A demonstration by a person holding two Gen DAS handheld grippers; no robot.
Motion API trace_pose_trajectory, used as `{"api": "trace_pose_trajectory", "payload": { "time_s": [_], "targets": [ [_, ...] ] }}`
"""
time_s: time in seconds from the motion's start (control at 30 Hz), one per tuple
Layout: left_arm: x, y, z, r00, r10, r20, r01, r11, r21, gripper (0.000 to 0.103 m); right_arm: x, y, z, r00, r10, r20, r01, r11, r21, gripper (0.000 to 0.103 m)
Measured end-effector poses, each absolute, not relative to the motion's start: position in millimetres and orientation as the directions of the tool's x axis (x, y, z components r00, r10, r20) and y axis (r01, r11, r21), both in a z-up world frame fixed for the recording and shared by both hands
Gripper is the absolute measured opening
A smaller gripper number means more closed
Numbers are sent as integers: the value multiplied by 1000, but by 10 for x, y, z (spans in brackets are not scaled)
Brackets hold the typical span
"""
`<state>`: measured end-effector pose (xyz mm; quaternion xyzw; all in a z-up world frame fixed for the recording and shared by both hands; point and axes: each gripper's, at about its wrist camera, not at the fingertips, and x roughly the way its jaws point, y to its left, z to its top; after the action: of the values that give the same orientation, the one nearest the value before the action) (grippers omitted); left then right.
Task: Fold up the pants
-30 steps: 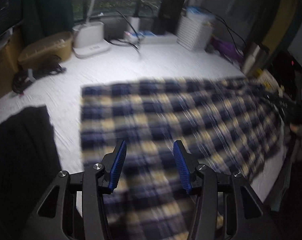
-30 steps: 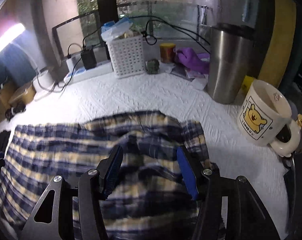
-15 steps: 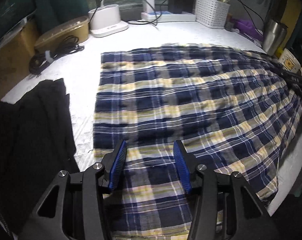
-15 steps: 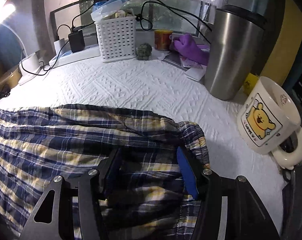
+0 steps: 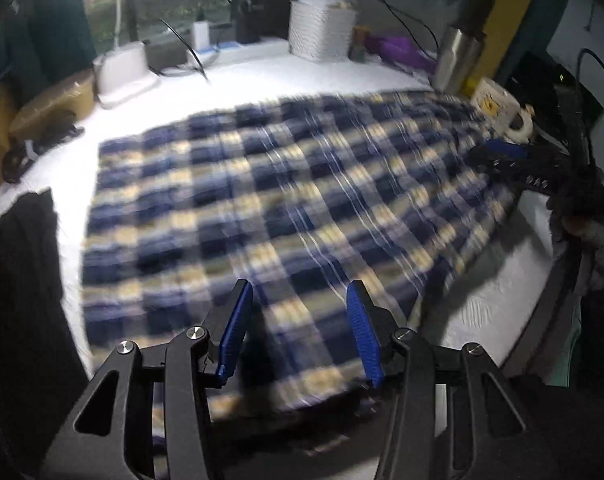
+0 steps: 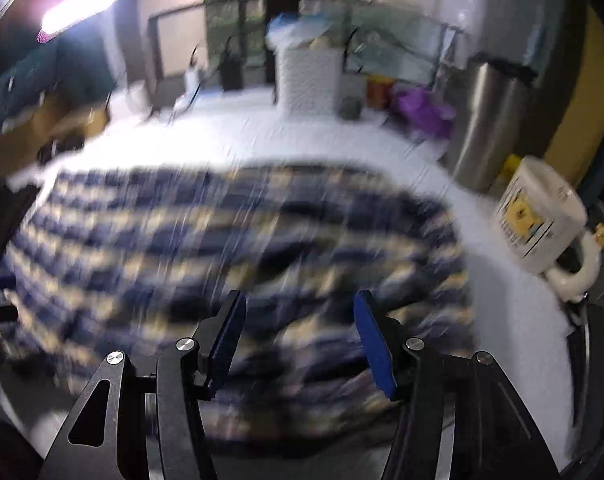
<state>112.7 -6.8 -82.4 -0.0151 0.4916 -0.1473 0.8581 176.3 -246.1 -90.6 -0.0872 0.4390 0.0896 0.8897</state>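
Left gripper (image 5: 298, 328), right gripper (image 6: 298, 336): fingers apart, angled down.

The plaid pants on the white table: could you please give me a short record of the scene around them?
garment: plaid pants, spread on the white table, blurred
left tool: jaws apart, over the near edge of the pants
right tool: jaws apart, over the bunched end
right of pants: cartoon mug, steel tumbler
behind: white basket
left of pants: dark garment

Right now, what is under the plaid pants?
The plaid pants lie spread on a white textured cover, which shows around them. Whatever is directly beneath the cloth is hidden.
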Motion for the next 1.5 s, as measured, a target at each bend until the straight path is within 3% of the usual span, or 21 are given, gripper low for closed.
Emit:
{"api": "trace_pose_trajectory", "payload": {
  "time_s": [0.53, 0.7, 0.83, 0.93, 1.1, 1.23, 1.3, 1.37, 1.47, 1.5],
  "targets": [
    [693, -65, -1001, 478, -242, -844, 218, 964, -152, 49, 1257, -2547, -1071, 601, 36, -799, -195, 975, -102, 58],
    [554, 167, -871, 487, -316, -814, 194, 948, -252, 49, 1195, -2565, -1009, 588, 32, -808, -184, 978, -95, 59],
    [478, 552, -785, 556, -239, -796, 94, 970, -225, 49, 1069, -2428, -830, 608, 90, -789, -232, 970, -68, 59],
    [463, 824, -844, 574, -145, -806, -4, 984, -180, 49, 982, -2170, -713, 623, 167, -764, -298, 954, -35, 87],
    [450, 1061, -906, 593, -78, -802, -77, 985, -153, 49, 807, -1422, -707, 570, 347, -745, -492, 870, 28, 88],
    [419, 1082, -964, 576, -151, -803, -54, 974, -222, 49, 655, -892, -783, 497, 439, -749, -616, 786, 52, 88],
    [398, 1071, -988, 566, -178, -805, -47, 968, -247, 49, 552, -661, -800, 465, 479, -745, -676, 735, 51, 79],
    [352, 1070, -987, 569, -208, -795, -34, 960, -276, 49, 496, -475, -845, 437, 487, -757, -715, 698, 36, 55],
    [305, 1047, -986, 580, -257, -773, 5, 950, -311, 47, 466, -290, -946, 404, 482, -778, -749, 662, 21, 48],
    [297, 1038, -983, 586, -262, -767, 16, 950, -313, 42, 454, -243, -973, 399, 478, -782, -757, 653, 14, 45]
  ]
}}
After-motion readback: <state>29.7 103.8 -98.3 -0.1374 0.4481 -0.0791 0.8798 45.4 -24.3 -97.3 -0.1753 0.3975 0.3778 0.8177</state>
